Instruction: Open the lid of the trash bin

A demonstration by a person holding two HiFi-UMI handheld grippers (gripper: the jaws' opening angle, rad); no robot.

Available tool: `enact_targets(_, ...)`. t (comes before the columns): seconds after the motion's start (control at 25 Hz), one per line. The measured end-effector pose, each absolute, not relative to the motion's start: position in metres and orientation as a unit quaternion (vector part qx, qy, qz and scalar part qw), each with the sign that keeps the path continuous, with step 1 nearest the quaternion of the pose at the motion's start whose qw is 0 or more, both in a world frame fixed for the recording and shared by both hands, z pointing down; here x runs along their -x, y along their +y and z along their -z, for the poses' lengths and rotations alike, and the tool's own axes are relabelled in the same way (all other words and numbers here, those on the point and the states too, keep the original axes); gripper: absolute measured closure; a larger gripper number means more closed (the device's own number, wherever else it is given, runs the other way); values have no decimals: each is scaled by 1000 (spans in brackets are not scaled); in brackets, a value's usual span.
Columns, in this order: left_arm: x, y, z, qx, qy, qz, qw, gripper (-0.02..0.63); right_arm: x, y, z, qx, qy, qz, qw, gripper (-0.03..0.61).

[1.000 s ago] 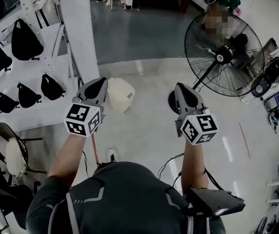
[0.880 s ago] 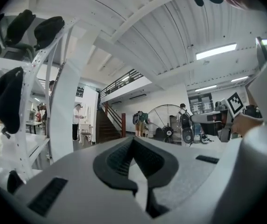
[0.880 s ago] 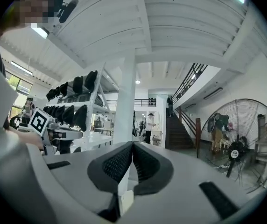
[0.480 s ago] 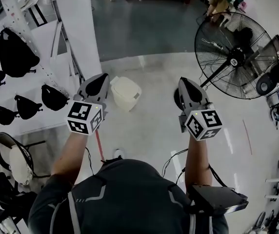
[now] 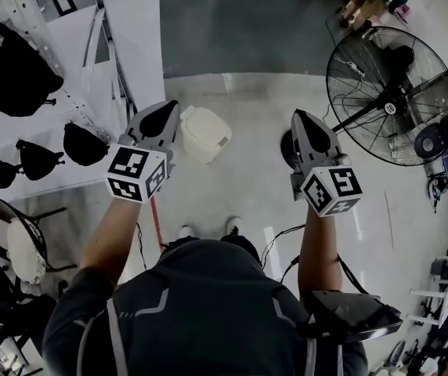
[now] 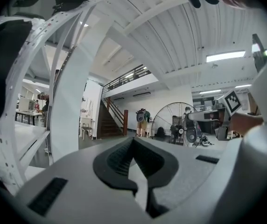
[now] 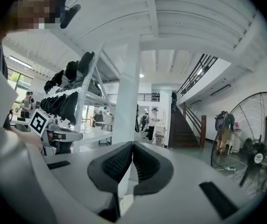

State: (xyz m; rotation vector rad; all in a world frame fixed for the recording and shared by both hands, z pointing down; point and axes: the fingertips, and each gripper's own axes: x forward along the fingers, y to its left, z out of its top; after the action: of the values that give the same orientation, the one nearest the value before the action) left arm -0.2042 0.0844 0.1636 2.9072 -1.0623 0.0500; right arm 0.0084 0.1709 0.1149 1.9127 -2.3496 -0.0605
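Left gripper (image 5: 166,110): grey two-jaw unit with marker cube (image 5: 135,173), held out at arm's length; its fingers (image 6: 117,158) were pressed together at the tips, the black ribbed pads meeting along one seam, with nothing caught between them. Right gripper (image 5: 303,117): same make, cube (image 5: 332,190) at its rear; its fingers (image 7: 115,164) were likewise closed tip to tip and empty. Trash bin (image 5: 206,134): cream plastic, standing on the pale floor just beyond and to the right of the left fingertips, between the two grippers and nearer the left one; its lid (image 5: 211,128) lay down flat on the body, and neither gripper touched it. Pedestal fan (image 5: 388,104): large, black wire guard, well to the right of the right fingertips; its round base (image 5: 287,149) was partly covered by that gripper. White pillar (image 5: 130,37): ahead of the left fingertips and to their left. Rack (image 5: 32,22): white frame hung with black bags (image 5: 16,65), far left of both grippers. Stool (image 5: 19,245): round seat, low at the left, behind the left gripper. Staircase (image 7: 185,129): in the distance straight past the right fingertips, and visible too past the left ones.
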Motion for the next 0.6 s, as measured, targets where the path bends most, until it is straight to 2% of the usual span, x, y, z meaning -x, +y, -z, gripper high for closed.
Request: enact_targets(0.6,171,22,-148,-906,-421,-35,-1,606,-52,66,-109,-564,-824,33,40,552)
